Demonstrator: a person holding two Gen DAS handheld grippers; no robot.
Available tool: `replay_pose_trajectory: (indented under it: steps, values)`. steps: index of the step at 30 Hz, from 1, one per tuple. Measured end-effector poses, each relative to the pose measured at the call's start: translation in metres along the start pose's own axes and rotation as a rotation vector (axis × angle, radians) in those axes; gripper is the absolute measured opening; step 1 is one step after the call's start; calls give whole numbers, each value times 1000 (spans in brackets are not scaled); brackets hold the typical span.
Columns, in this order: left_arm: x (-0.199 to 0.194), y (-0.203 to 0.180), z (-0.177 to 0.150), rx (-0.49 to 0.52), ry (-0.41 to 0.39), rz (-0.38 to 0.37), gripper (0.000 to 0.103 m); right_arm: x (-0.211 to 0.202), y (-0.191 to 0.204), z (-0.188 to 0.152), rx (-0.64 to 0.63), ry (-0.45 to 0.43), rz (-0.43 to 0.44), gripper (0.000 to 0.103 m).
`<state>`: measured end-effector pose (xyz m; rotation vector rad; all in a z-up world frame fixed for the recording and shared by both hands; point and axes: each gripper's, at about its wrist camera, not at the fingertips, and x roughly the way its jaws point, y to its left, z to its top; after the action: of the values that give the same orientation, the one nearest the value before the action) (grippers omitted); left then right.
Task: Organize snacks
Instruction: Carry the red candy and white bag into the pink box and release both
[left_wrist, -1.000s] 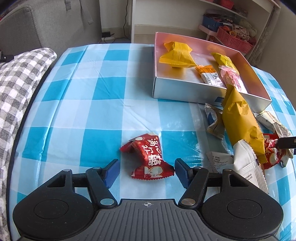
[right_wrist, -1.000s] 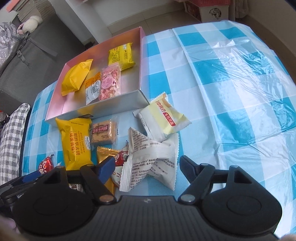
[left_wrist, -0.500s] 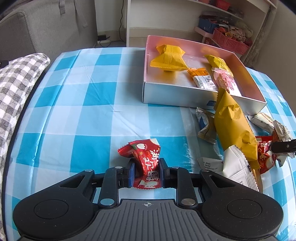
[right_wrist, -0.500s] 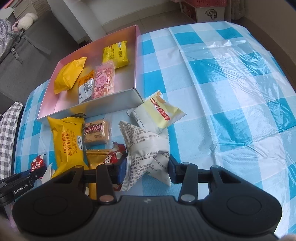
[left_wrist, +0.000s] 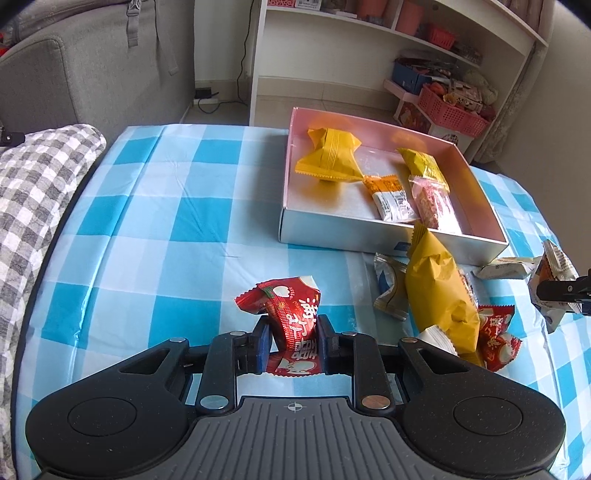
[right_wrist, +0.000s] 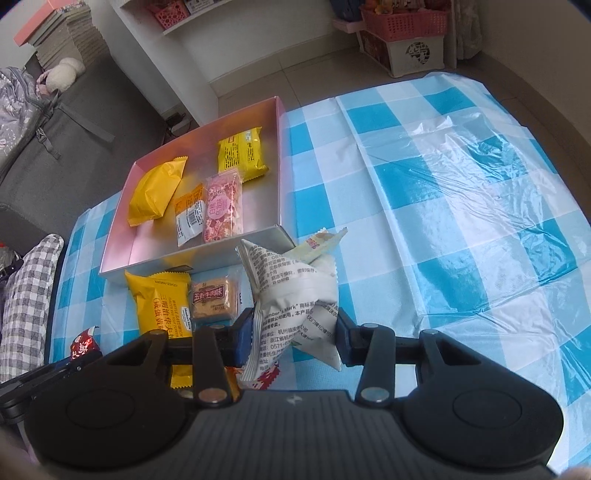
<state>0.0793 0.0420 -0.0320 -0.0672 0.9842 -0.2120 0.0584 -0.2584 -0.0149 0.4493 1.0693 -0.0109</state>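
My left gripper (left_wrist: 291, 341) is shut on a red snack packet (left_wrist: 291, 314), held a little above the blue checked tablecloth (left_wrist: 155, 229). My right gripper (right_wrist: 295, 332) is shut on a white printed snack bag (right_wrist: 295, 295), also raised off the cloth; the left wrist view shows that bag (left_wrist: 552, 284) at its far right. The pink-lined open box (left_wrist: 321, 230) (right_wrist: 184, 258) holds several snacks: two yellow packets, an orange-white bar and a pink bar. Loose snacks lie before the box: a large yellow pack (left_wrist: 439, 291) (right_wrist: 159, 306), a brown cracker pack (right_wrist: 212, 299), another red packet (left_wrist: 496, 338).
A grey checked cushion (left_wrist: 33, 206) lies off the table's left edge, with a grey sofa (left_wrist: 74, 66) behind it. White shelves (left_wrist: 388, 48) with pink baskets stand beyond the table. A pale yellow-green packet (right_wrist: 317, 243) lies beside the box's corner. Crinkled clear plastic (right_wrist: 461, 147) covers the cloth at right.
Both grippers closed from open onto their snacks, the left on the red packet and the right on the white bag. Both then rose, lifting the snacks off the cloth.
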Motion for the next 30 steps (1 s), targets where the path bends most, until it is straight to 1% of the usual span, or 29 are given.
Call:
replay_pose_trajectory:
  steps: [5, 11, 16, 22, 24, 26, 30]
  values:
    - [-7, -7, 14, -7, -52, -7, 23, -3, 11, 9, 19, -29, 44, 40]
    - [-12, -12, 29, -46, -103, -25, 23, -1, 25, 18, 23, -65, 87, 40]
    - [-10, -20, 40, -27, -146, -13, 23, 2, 30, 26, 32, -100, 108, 40]
    - [6, -26, 62, -19, -167, -33, 23, 13, 39, 41, 5, -138, 119, 40]
    - [15, -31, 70, -1, -176, -44, 23, 19, 42, 48, -1, -145, 135, 40]
    - [24, -35, 75, 16, -180, -48, 23, 25, 46, 52, -17, -152, 154, 40]
    - [43, -40, 79, 27, -172, -59, 23, 35, 49, 59, -49, -154, 153, 40]
